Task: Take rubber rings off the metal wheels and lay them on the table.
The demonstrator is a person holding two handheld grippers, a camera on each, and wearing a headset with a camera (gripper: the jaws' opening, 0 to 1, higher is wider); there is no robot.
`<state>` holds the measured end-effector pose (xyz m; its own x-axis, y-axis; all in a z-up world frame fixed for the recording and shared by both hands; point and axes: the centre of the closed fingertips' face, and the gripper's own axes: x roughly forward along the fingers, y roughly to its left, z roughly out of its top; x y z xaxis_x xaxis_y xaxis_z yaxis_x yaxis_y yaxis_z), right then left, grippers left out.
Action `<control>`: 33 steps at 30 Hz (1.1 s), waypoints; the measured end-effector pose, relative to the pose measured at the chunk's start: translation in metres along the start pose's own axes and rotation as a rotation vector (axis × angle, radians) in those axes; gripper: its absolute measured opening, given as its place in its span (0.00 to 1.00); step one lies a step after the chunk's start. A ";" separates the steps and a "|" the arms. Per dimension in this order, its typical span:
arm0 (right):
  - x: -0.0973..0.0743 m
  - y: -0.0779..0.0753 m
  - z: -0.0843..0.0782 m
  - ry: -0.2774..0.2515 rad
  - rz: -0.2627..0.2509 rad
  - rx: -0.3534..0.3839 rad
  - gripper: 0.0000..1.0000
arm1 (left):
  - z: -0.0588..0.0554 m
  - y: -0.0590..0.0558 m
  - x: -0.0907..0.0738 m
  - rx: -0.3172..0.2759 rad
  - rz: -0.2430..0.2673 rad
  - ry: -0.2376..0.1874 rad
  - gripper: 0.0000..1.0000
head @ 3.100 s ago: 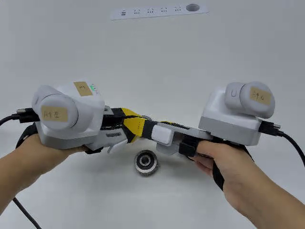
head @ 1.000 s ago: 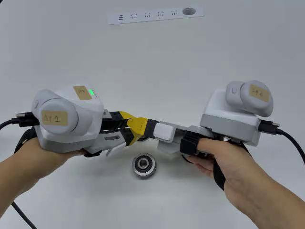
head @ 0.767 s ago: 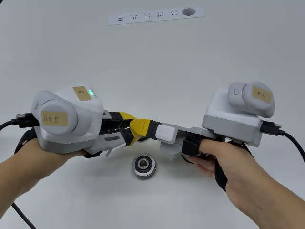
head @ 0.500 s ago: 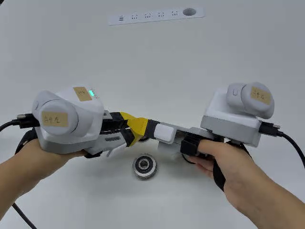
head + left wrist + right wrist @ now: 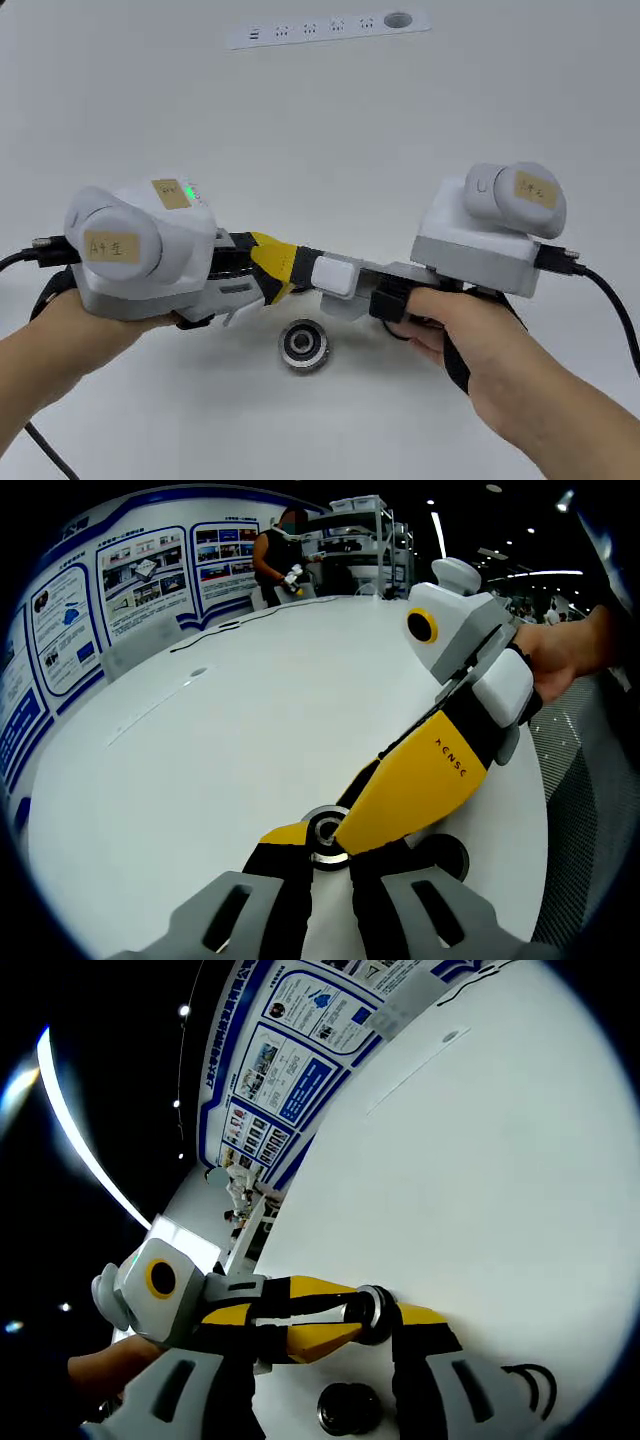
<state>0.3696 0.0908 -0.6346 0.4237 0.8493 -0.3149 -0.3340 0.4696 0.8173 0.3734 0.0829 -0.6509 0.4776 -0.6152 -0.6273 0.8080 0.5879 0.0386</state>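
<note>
A small metal wheel (image 5: 322, 832) (image 5: 372, 1312) hangs above the white table (image 5: 330, 130), and my left gripper (image 5: 325, 842) (image 5: 290, 258) is shut on it. From the right, my right gripper (image 5: 378, 1332) (image 5: 280, 270) meets it jaw tip to jaw tip. Its yellow tips pinch the black rubber ring at that wheel's rim. In the head view the crossed jaws hide the held wheel. A second metal wheel (image 5: 303, 345) (image 5: 350, 1408) lies flat on the table right below the jaws. Thin black rubber rings (image 5: 522, 1380) lie loose on the table near my right hand.
A white power strip (image 5: 330, 22) lies at the table's far edge. Black cables (image 5: 600, 300) trail from both grippers. Beyond the table stand wall posters and shelving, with a person (image 5: 280, 550) there.
My right gripper has shifted slightly left and up against the left gripper. The wheel on the table has stayed put.
</note>
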 end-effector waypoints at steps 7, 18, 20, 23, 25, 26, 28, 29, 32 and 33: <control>0.000 0.004 -0.003 0.012 0.005 -0.044 0.58 | 0.000 0.000 0.000 -0.001 0.003 0.001 0.13; -0.004 0.004 -0.009 0.045 -0.003 -0.035 0.56 | 0.000 0.000 0.000 -0.002 0.002 0.002 0.13; -0.004 0.005 -0.007 0.033 0.007 0.001 0.57 | 0.000 0.001 0.000 -0.004 0.003 0.002 0.13; -0.006 0.002 -0.002 -0.011 0.045 0.103 0.55 | 0.000 0.001 0.000 -0.003 0.005 0.003 0.13; -0.008 0.000 -0.001 -0.040 0.068 0.151 0.54 | 0.000 0.001 0.000 -0.003 0.007 0.004 0.13; -0.009 0.000 0.000 -0.050 0.072 0.166 0.54 | 0.000 0.001 0.000 -0.004 0.008 0.003 0.13; -0.011 0.000 -0.001 -0.053 0.072 0.161 0.52 | 0.000 0.001 0.000 -0.006 0.009 0.003 0.13; -0.011 0.000 -0.001 -0.054 0.072 0.158 0.51 | 0.000 0.001 0.000 -0.006 0.009 0.003 0.13; -0.010 -0.002 -0.001 -0.048 0.068 0.144 0.48 | 0.000 0.001 0.000 -0.007 0.009 0.003 0.13; -0.010 -0.003 -0.001 -0.048 0.068 0.144 0.48 | 0.000 0.001 0.000 -0.008 0.009 0.002 0.13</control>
<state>0.3656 0.0812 -0.6338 0.4447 0.8640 -0.2359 -0.2410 0.3691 0.8976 0.3743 0.0833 -0.6513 0.4841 -0.6086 -0.6288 0.8009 0.5976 0.0381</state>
